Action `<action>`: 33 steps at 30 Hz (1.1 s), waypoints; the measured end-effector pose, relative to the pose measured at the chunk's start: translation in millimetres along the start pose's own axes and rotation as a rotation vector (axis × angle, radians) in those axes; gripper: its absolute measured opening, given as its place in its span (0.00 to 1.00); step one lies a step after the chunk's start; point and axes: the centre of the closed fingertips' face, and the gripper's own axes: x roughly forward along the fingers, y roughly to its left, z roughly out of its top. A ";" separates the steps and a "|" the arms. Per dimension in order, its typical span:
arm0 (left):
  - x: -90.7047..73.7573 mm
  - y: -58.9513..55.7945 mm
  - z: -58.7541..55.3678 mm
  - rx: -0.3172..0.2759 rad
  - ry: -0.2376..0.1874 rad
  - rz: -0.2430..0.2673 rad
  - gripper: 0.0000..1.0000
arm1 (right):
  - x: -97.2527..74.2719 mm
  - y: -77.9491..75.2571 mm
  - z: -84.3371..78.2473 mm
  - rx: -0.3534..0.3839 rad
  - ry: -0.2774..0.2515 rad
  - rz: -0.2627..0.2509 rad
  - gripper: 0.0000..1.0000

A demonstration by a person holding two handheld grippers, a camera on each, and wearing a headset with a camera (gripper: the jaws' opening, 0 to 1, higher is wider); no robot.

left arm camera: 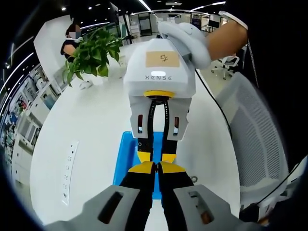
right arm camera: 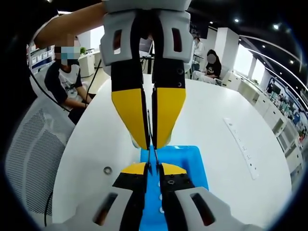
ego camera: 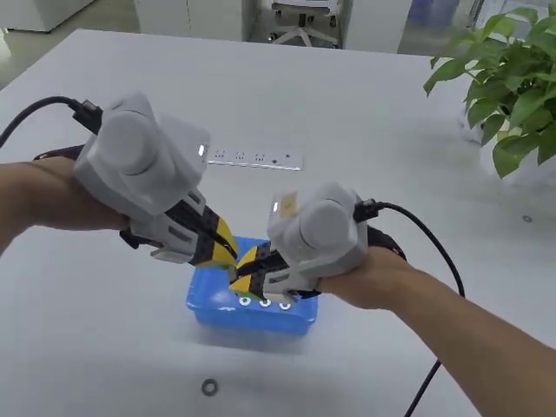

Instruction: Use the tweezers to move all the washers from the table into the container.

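**One washer left outside the container, tweezers pinched between both tongs**

A small flat metal ring washer lies alone on the white surface, on the person's side of the shallow blue plastic container and apart from its front wall. Three more ring washers already lie in a row inside the container.

Right above the container the left tongs and the right tongs meet tip to tip. In the right gripper view the thin dark tweezers sit in the slit between the left tongs' yellow pads and run down to the right tongs' own tips. Both pairs are drawn almost together on them. I cannot tell which pair carries the grip.

The loose washer lies toward the person from the tongs and a little to the left, so the left hand looks slightly nearer. The tweezers' long axis runs along the line from one pair of tongs to the other. My guess is they must be tipped down and brought back over the front wall to reach it.

Further off are a white power strip and a leafy green plant.
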 end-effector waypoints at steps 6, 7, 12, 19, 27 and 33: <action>-4.0 -9.2 2.1 0.002 0.006 -0.001 0.06 | -1.4 8.7 4.2 -0.009 -0.001 0.003 0.11; -4.6 -11.1 2.1 0.002 0.008 -0.003 0.06 | -1.4 11.0 4.8 -0.011 -0.002 0.004 0.11; -5.6 -18.0 2.1 0.001 0.009 -0.003 0.06 | -1.8 17.9 5.6 -0.014 -0.002 0.006 0.11; -6.6 -31.8 -1.3 -0.007 0.012 -0.003 0.06 | 0.8 31.0 6.0 -0.016 0.000 0.017 0.11; -4.6 -46.3 -7.5 -0.018 0.023 -0.013 0.06 | 7.0 46.2 2.9 -0.021 0.003 0.034 0.11; -2.4 -53.2 -11.2 -0.023 0.028 -0.019 0.06 | 10.5 53.8 0.3 -0.019 0.001 0.041 0.11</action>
